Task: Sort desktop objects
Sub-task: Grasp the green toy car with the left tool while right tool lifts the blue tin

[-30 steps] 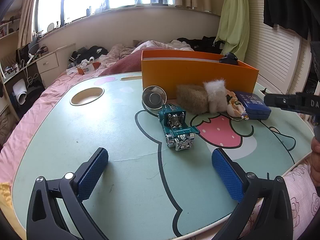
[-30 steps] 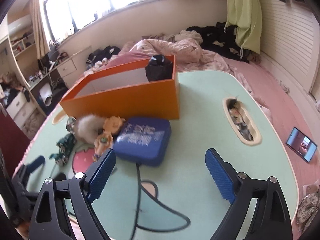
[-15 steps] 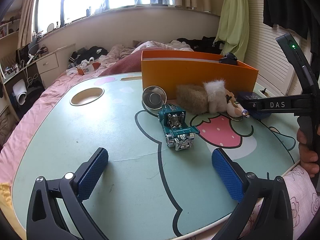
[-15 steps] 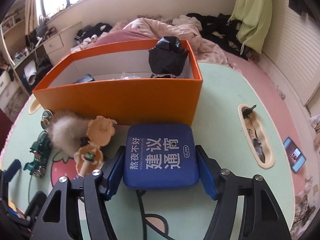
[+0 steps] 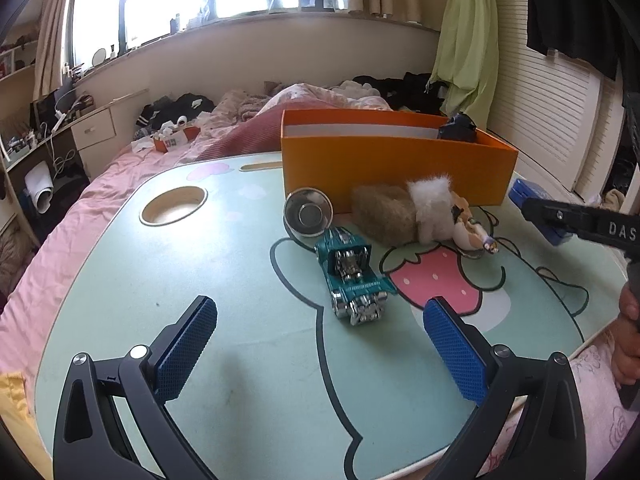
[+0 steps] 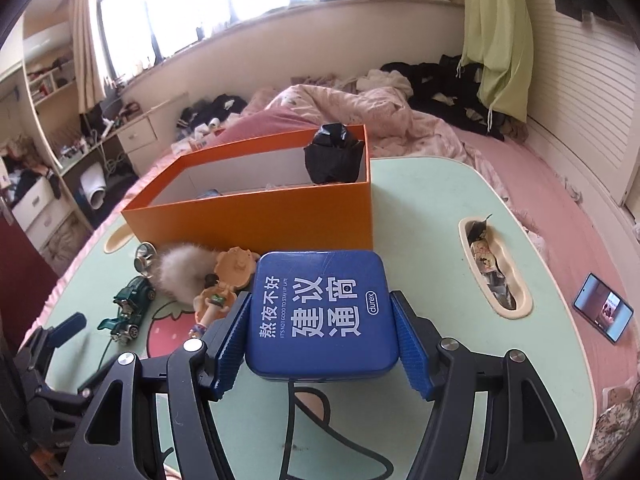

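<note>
The left tongs (image 5: 320, 348) hang over the pale green worktop (image 5: 224, 264) with their blue pads wide apart and nothing between them. Just ahead of the pads, a little toward the right one, sits a teal toy car (image 5: 354, 280), chrome nose toward the tongs. Beyond it a small metal bowl (image 5: 308, 213) leans tilted near an orange box (image 5: 396, 168), and to the right of the bowl lies a furry brown-and-white plush (image 5: 404, 212) with a small figurine (image 5: 470, 234) beside it. Far right, the right tongs (image 5: 560, 216) reach in, a blue tin (image 5: 532, 196) at their tip, with a hand (image 5: 630, 336) below.
</note>
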